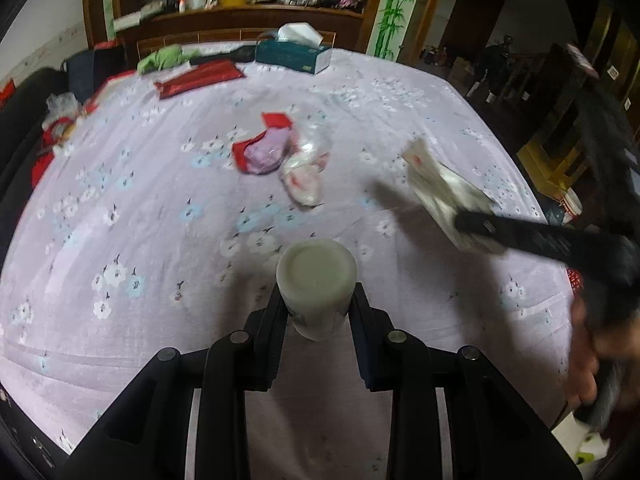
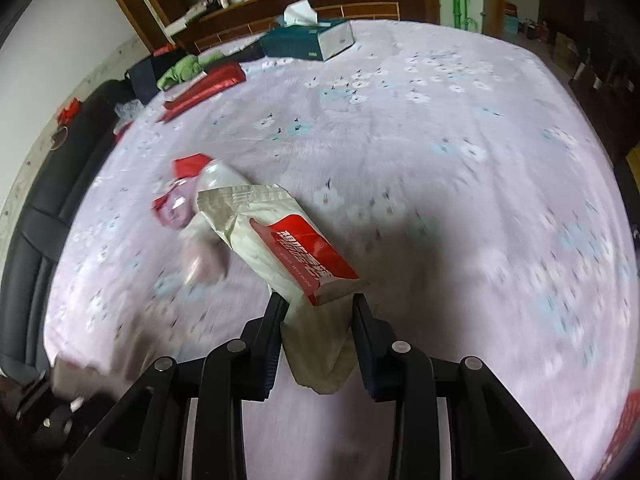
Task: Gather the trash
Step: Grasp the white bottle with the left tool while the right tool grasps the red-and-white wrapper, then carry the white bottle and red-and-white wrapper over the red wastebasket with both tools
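lavender floral cloth [image 1: 160,208] covers the wide surface that fills both views, soft and lightly creased, printed with small white and pale blue blossoms.

the left gripper [image 1: 318,300] is clamped narrow on a white cup [image 1: 316,280], a smooth round container held by its sides with its flat circular end facing the camera. the right gripper [image 2: 318,304] pinches a wet-wipe packet [image 2: 280,236], a crinkled white plastic pouch with a red printed panel, which juts out toward 11 o'clock from the fingers; a limp flap of it hangs down between the jaws.

only the left wrist view shows that packet from the side, at 3 o'clock, gripped by a black finger, with a blurred hand [image 1: 592,352] at the frame's edge. only the right wrist view shows the packet's red label and lettering.

beyond the cup at 12 o'clock lies a trash heap [image 1: 280,160]: red wrappers, a purple piece, a clear crumpled plastic bag. in the right view the same heap sits at 10 o'clock, partly behind the packet.

farther out at 12 o'clock stands a teal tissue box [image 1: 294,56], cardboard, with a white tissue poking up. left of it lie a glossy red pouch [image 1: 200,78] and a green cloth [image 1: 164,58]. a dark wooden shelf [image 1: 256,16] crowded with small items runs behind.
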`<state>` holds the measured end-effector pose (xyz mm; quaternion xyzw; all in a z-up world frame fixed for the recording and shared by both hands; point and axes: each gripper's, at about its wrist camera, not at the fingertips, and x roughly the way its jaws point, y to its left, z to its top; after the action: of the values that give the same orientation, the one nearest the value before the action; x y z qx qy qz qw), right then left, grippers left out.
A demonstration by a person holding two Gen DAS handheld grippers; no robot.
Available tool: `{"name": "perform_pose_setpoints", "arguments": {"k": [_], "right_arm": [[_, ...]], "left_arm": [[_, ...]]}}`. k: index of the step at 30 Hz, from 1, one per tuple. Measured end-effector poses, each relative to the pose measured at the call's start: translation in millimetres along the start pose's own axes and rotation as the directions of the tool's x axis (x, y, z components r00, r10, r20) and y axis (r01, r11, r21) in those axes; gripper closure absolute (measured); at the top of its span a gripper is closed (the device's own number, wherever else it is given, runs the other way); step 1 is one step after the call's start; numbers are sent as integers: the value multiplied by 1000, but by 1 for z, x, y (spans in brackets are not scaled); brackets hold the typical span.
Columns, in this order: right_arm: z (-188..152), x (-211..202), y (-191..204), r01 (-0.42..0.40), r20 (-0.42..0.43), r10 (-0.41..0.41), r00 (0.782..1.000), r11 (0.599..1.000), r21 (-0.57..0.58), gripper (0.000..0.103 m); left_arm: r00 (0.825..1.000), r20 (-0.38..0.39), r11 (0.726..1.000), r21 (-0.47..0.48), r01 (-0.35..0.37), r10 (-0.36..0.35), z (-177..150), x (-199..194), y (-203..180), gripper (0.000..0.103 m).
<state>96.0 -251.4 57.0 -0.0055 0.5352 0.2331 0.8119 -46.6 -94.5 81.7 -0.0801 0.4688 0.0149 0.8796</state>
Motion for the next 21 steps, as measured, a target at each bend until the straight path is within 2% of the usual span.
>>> {"name": "perform_pose_setpoints", "arguments": {"k": [2, 6, 13, 16, 21], "right_arm": [[-19, -24, -2, 2, 23, -3, 1000, 1000, 23, 68], [-60, -65, -14, 16, 59, -21, 998, 996, 91, 68], [-116, -112, -45, 21, 99, -47, 994, 969, 246, 68], [-134, -128, -57, 21, 122, -60, 991, 954, 300, 68], [-148, -149, -68, 34, 143, -85, 986, 945, 326, 68]], "left_arm": [[1000, 22, 1000, 24, -8, 7, -2, -5, -13, 74], [999, 23, 998, 57, 21, -23, -2, -9, -37, 74], [997, 44, 990, 130, 51, -58, 5, -17, -78, 74], [996, 59, 985, 162, 63, -74, 8, -21, -94, 74], [992, 71, 975, 207, 85, -102, 12, -26, -116, 74]]}}
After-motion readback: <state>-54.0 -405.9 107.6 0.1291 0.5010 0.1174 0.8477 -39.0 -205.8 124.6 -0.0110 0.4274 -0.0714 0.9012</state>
